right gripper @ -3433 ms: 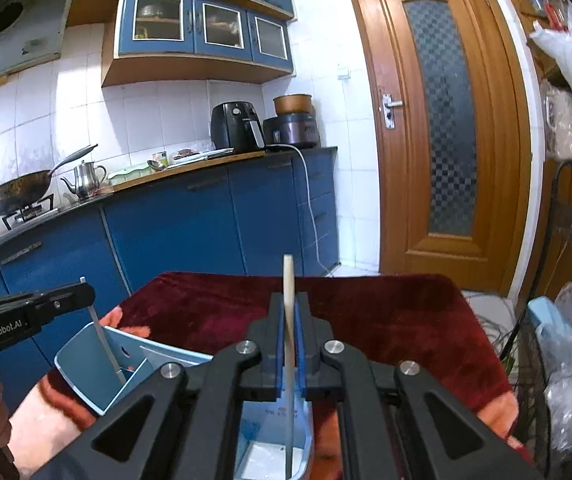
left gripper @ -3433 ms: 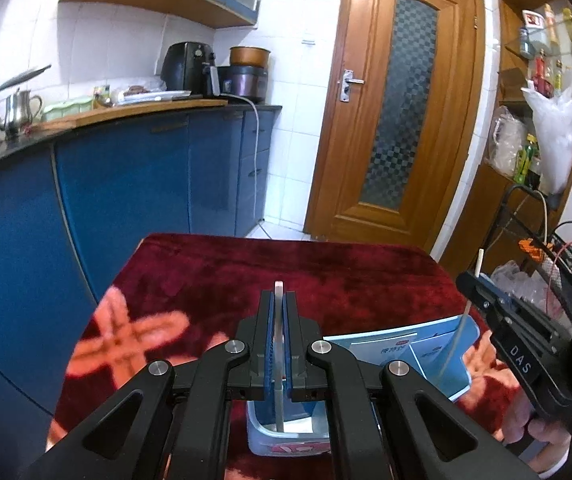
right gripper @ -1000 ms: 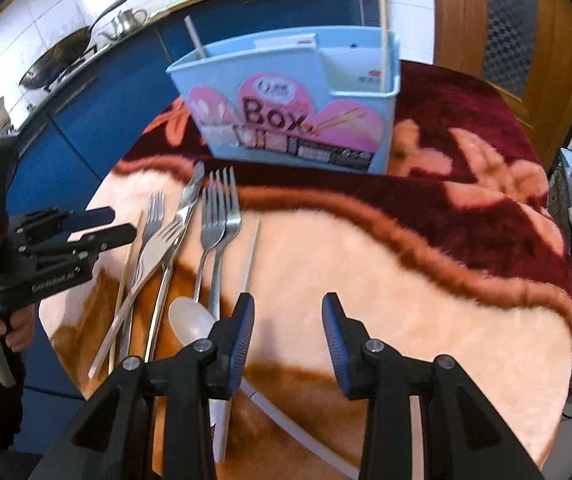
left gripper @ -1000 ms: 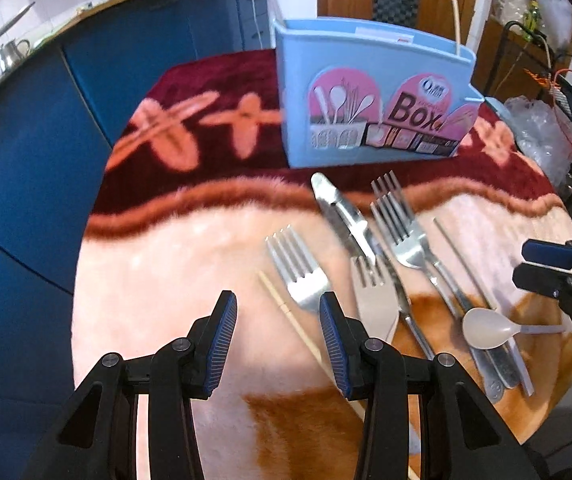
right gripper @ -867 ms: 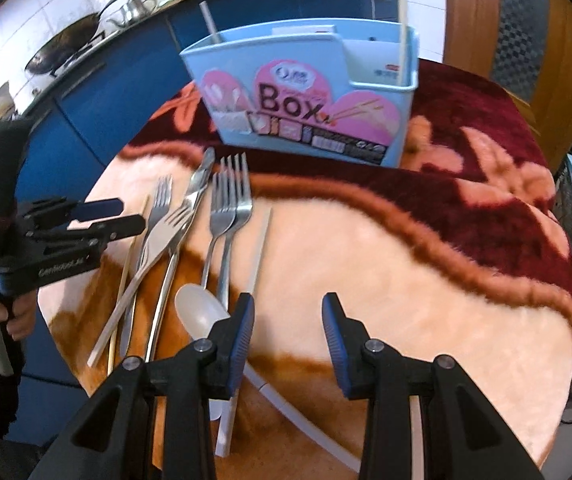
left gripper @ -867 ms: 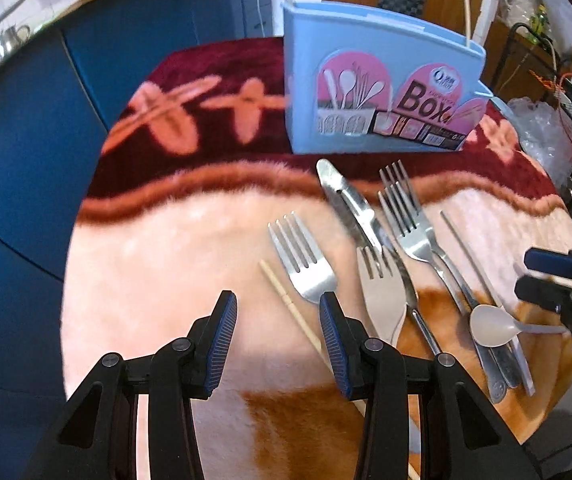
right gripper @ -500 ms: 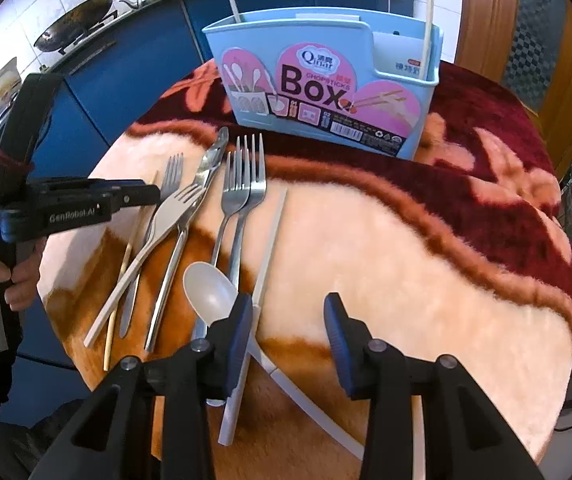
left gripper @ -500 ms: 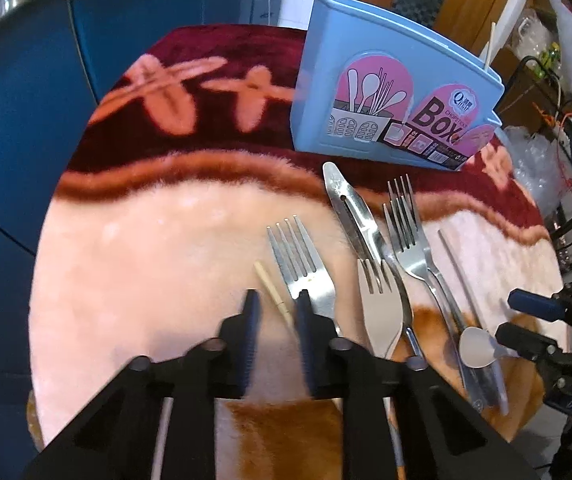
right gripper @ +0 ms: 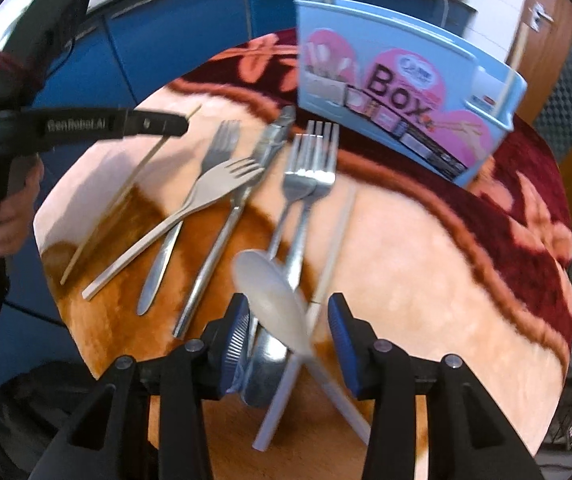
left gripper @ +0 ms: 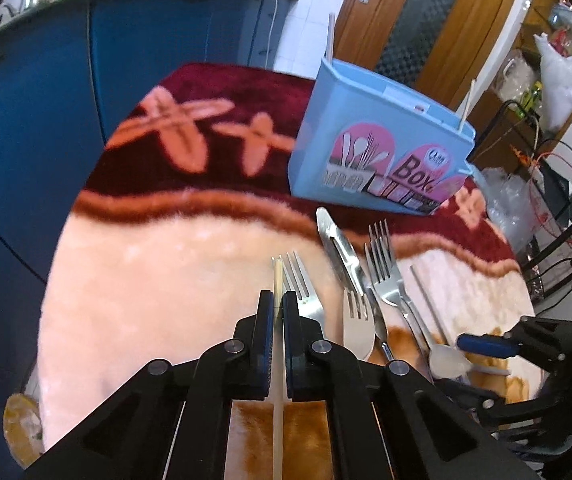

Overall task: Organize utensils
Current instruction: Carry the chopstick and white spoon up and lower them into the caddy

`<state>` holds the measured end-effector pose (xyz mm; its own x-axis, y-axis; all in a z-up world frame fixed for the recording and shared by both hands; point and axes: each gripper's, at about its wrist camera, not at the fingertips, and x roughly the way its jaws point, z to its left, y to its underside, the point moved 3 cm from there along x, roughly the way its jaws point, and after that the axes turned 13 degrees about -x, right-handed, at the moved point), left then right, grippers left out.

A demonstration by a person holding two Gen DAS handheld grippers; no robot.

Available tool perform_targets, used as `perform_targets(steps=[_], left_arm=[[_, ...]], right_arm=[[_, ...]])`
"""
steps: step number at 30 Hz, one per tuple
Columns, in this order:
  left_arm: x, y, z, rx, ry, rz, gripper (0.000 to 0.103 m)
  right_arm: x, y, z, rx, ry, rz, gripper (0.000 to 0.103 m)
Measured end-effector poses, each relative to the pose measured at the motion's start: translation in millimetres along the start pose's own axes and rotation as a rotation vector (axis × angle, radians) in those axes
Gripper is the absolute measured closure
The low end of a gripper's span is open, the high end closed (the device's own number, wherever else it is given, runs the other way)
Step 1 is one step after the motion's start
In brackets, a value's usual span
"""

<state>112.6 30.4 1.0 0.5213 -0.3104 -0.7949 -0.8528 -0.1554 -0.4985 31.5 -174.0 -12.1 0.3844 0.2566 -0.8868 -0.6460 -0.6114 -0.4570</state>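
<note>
A light blue utensil box [left gripper: 382, 152] stands at the far side of the table, with sticks standing in it; it also shows in the right wrist view [right gripper: 406, 84]. My left gripper [left gripper: 278, 300] is shut on a wooden chopstick [left gripper: 277, 276], lifted at its tip; the same chopstick [right gripper: 125, 188] and gripper [right gripper: 181, 124] show in the right wrist view. My right gripper [right gripper: 290, 320] is open, its jaws either side of a white plastic spoon [right gripper: 273, 284]. Several metal forks [right gripper: 310, 168], a knife [right gripper: 241, 200] and a white plastic fork [right gripper: 205, 196] lie beside it.
The table wears a plush cloth [left gripper: 165, 280], peach with a dark red border. Blue kitchen cabinets [left gripper: 45, 100] run along the left. A wooden door [left gripper: 418, 12] and a wire rack with bags [left gripper: 546, 80] stand behind and to the right.
My left gripper closed on the chopstick and raised its tip. My right gripper moved down and forward, so the white spoon now lies between its open jaws.
</note>
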Motion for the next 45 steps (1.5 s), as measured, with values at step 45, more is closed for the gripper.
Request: perform_targets(steps=[45], left_arm=[[-85.5,-138.9,-121.6,0.031,0.167,-0.771,0.099]], right_arm=[[-103.7,-11.7,-106.0,0.334,0.096,-0.687,0.073]])
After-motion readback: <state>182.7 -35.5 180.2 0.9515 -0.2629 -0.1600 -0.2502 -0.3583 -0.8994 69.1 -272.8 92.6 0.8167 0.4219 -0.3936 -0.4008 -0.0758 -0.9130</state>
